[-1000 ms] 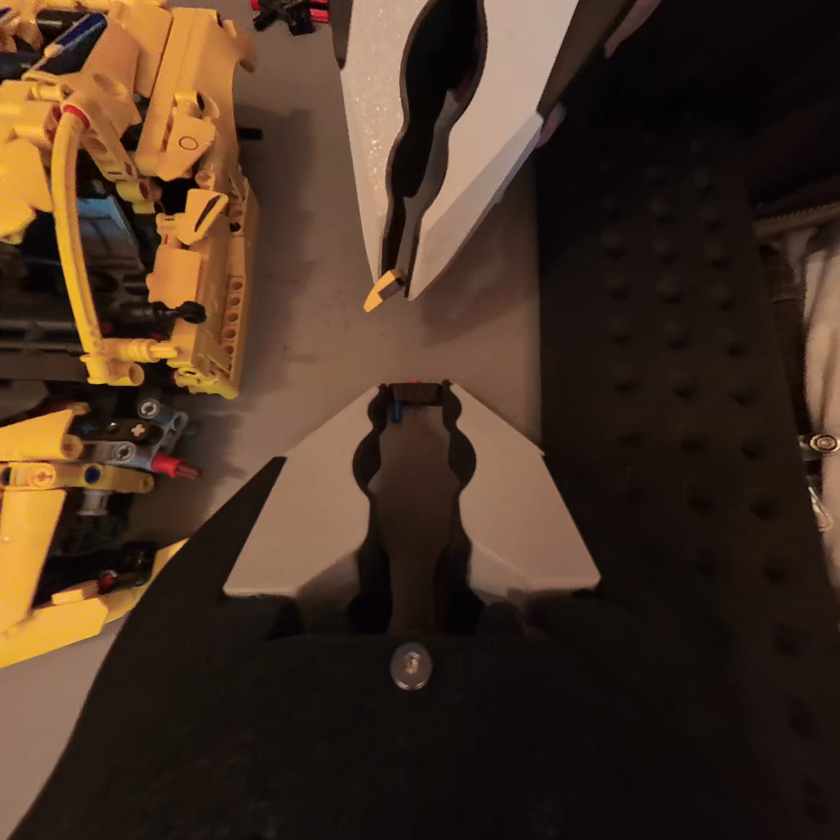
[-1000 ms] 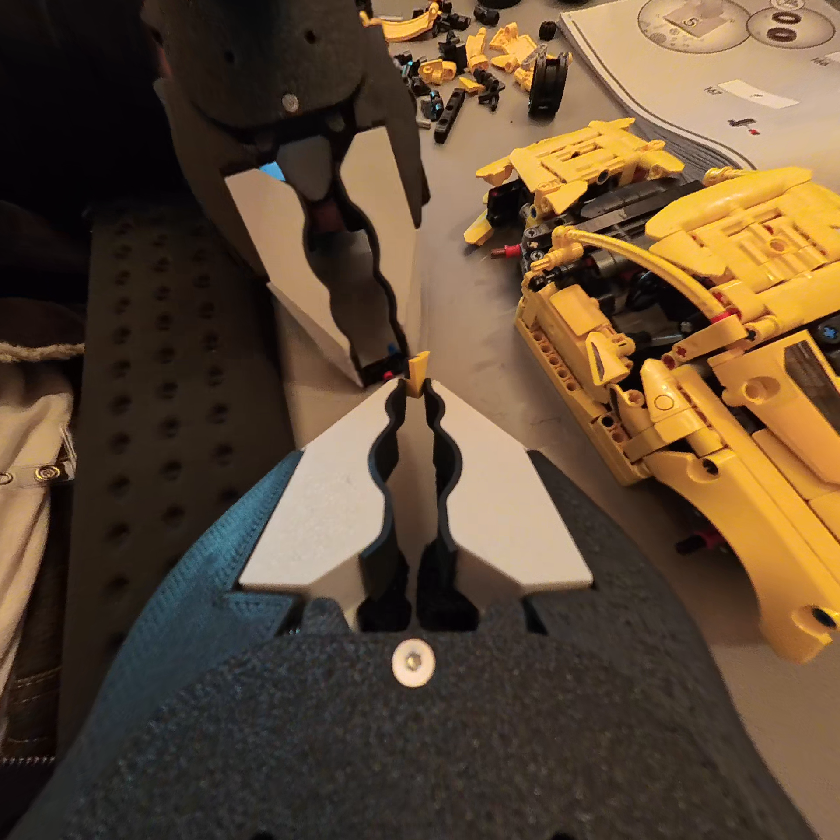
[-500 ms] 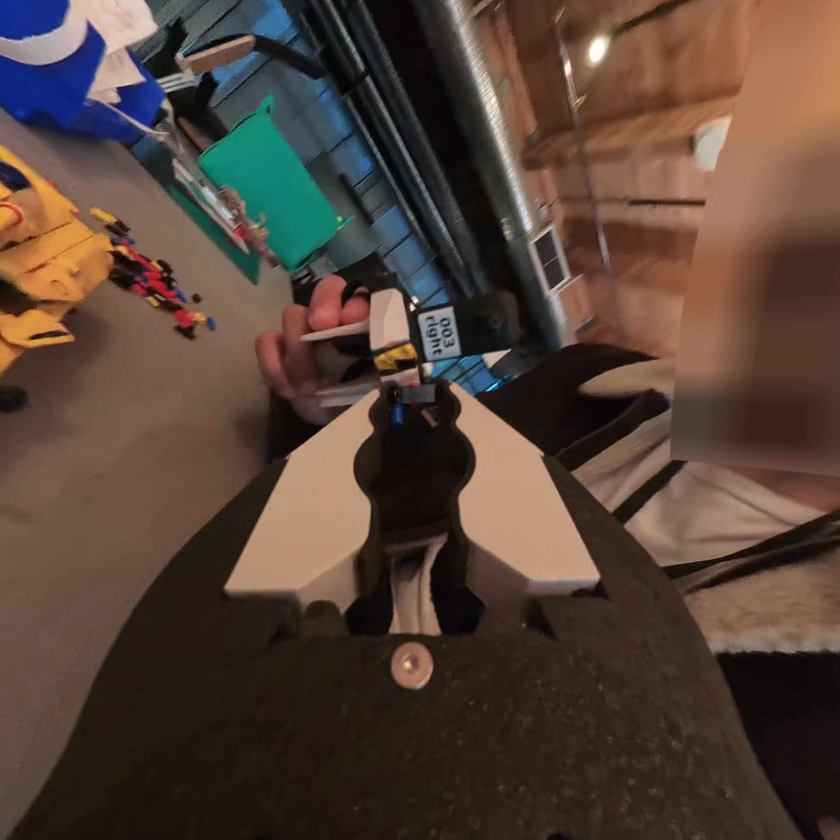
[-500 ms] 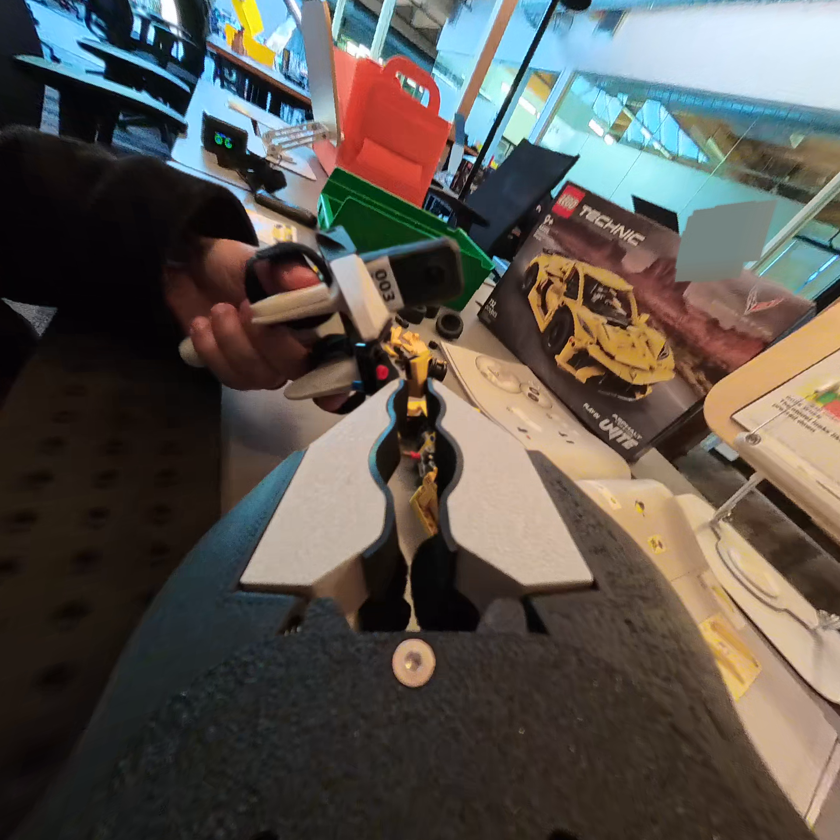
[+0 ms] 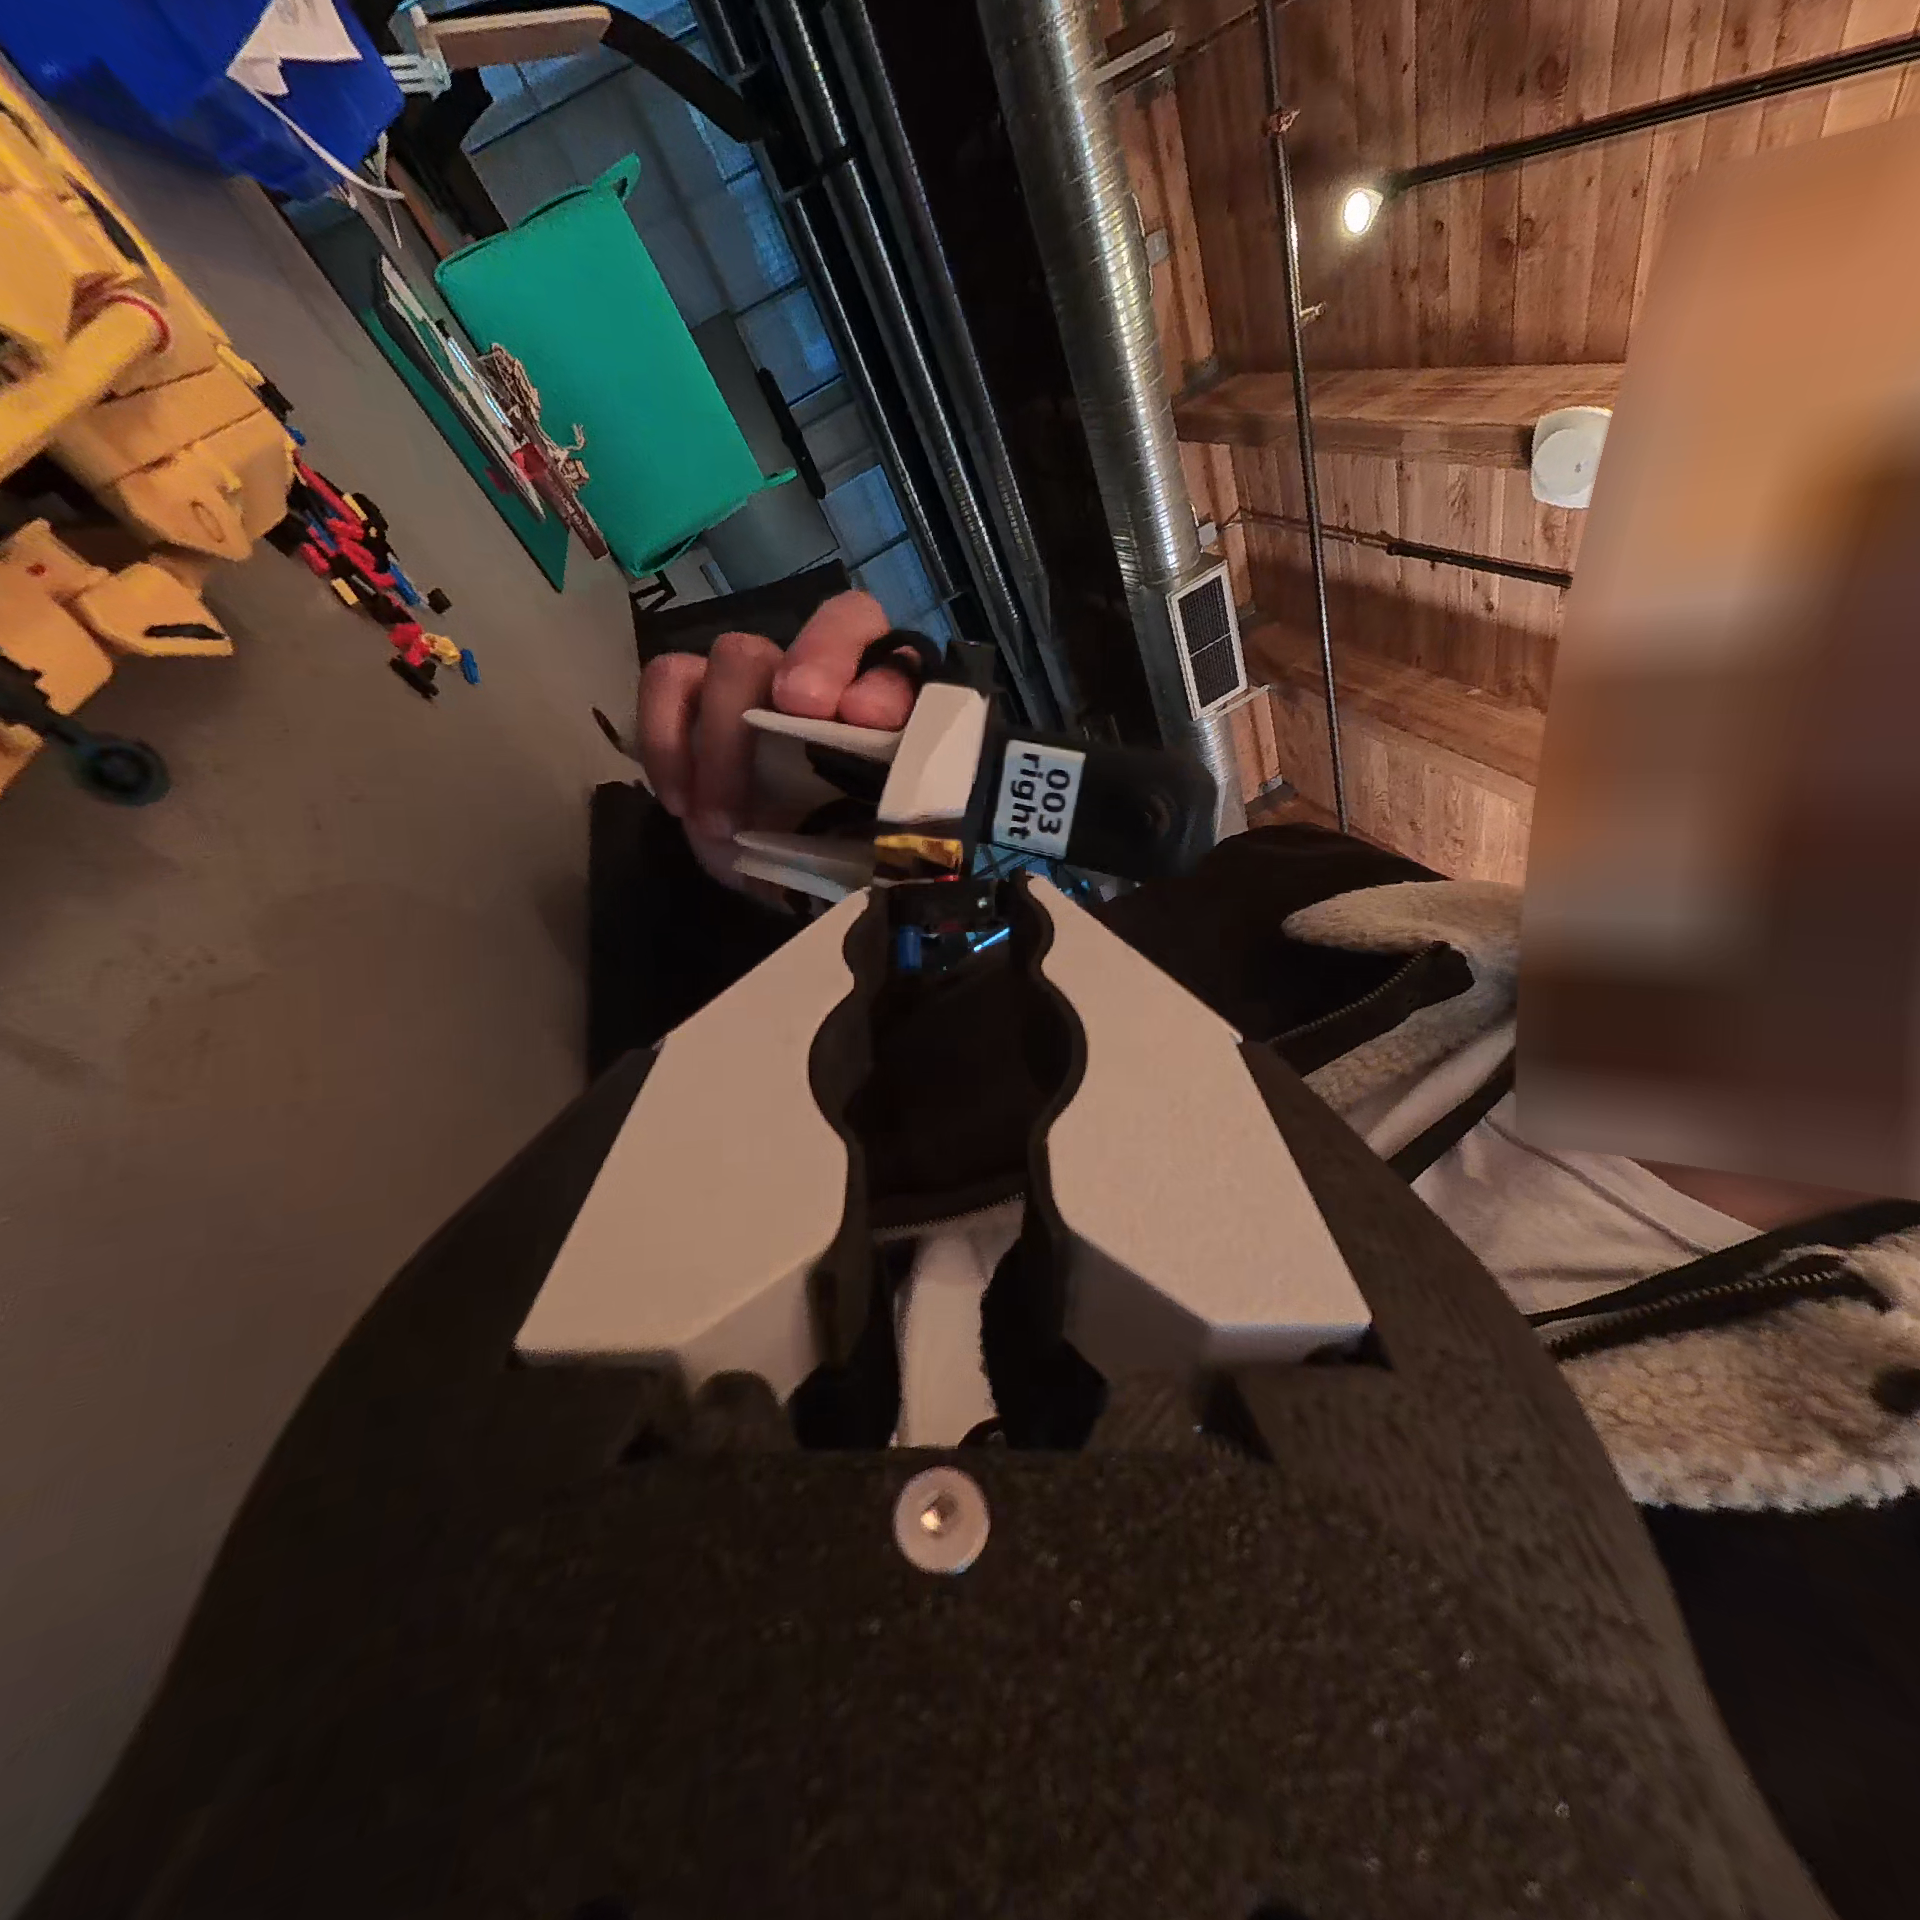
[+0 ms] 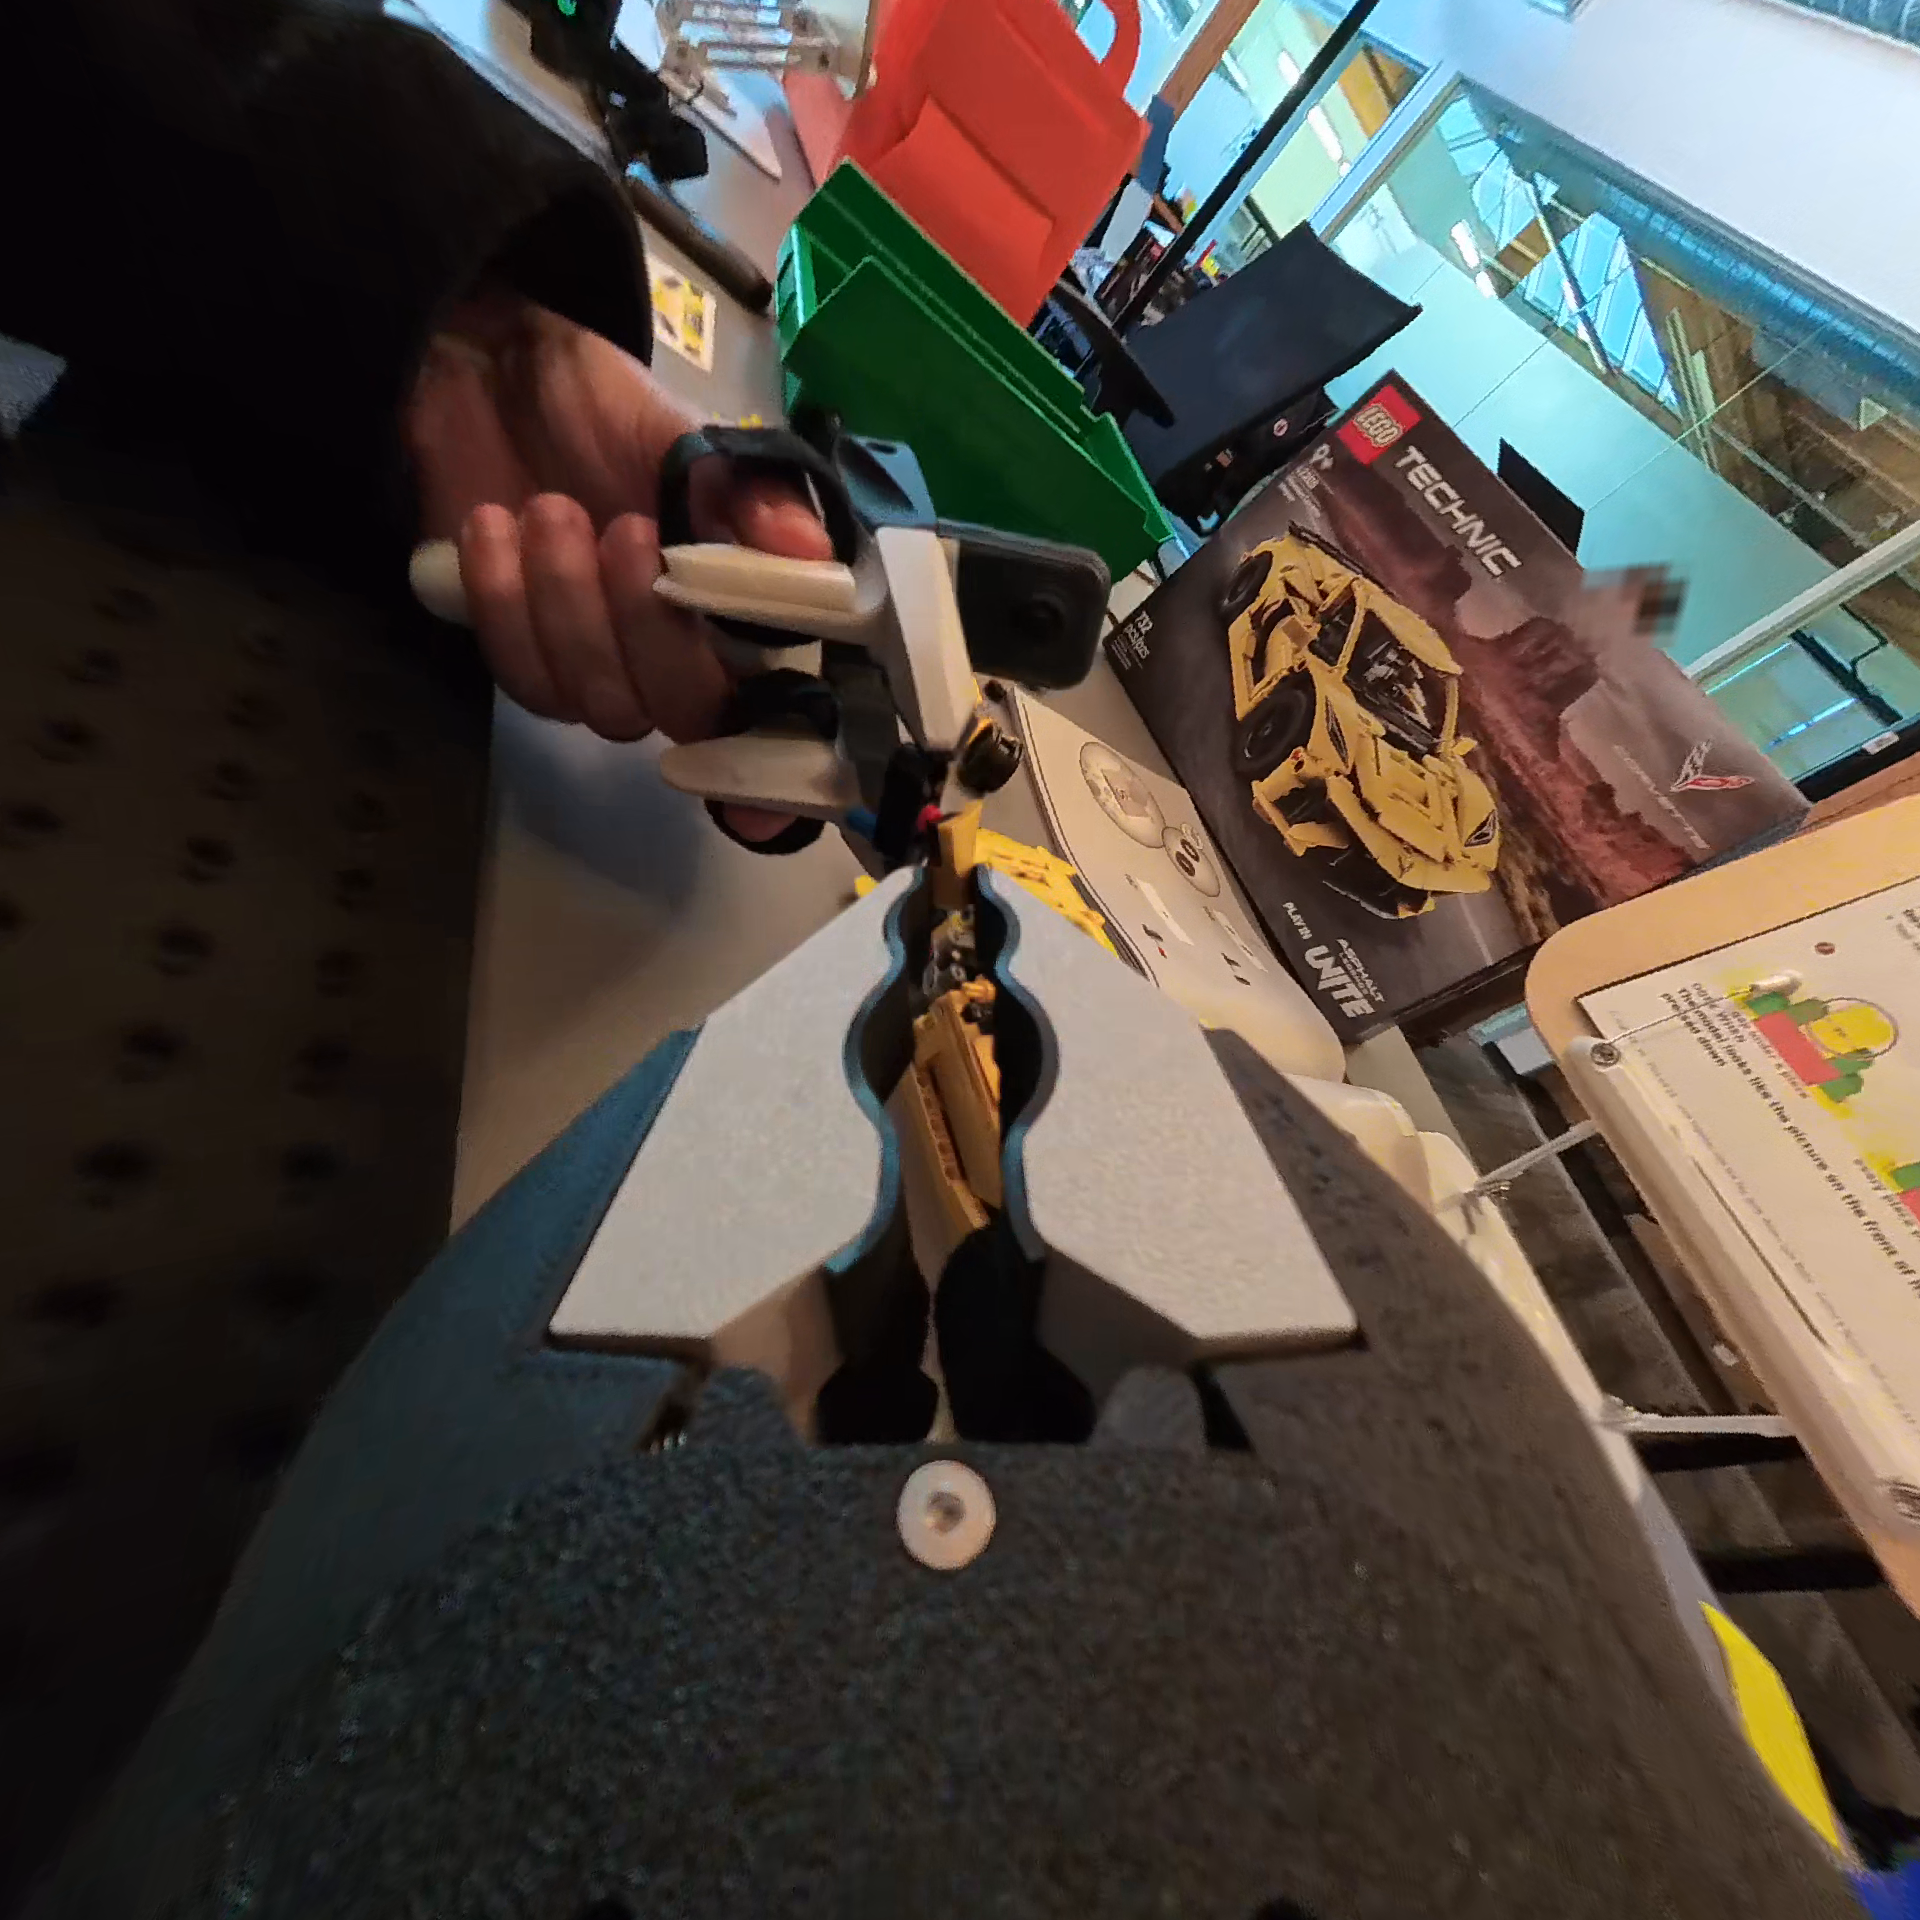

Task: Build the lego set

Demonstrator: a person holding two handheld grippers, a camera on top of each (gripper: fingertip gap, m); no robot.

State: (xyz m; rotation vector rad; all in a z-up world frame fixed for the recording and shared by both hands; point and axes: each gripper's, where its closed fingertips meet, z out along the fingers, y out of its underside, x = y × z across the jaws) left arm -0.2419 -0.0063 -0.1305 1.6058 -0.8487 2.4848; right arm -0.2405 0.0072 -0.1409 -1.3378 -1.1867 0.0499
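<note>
My left gripper (image 5: 945, 891) is raised off the table and shut on a small black piece (image 5: 935, 923) with a blue pin. My right gripper (image 6: 948, 881) is shut on a small yellow piece (image 6: 954, 836), which also shows in the left wrist view (image 5: 916, 852). The two grippers face each other tip to tip, and the pieces are touching or nearly so. The part-built yellow car (image 5: 135, 416) lies on the grey table (image 5: 260, 935) at the far left. A strip of it shows between my right fingers (image 6: 951, 1091).
Loose red, blue and black parts (image 5: 374, 582) lie beside the car. The set's box (image 6: 1434, 727) and the instruction booklet (image 6: 1132, 831) stand behind the grippers. Green bins (image 6: 935, 353) and a red bin (image 6: 987, 135) sit farther back. A person's hand (image 6: 561, 582) holds the left gripper. Only a small space, under 4 cm, lies between the two pairs of fingers.
Both grippers have lifted from low over the table and tilted up level. They still hold their pieces, which have come together tip to tip.
</note>
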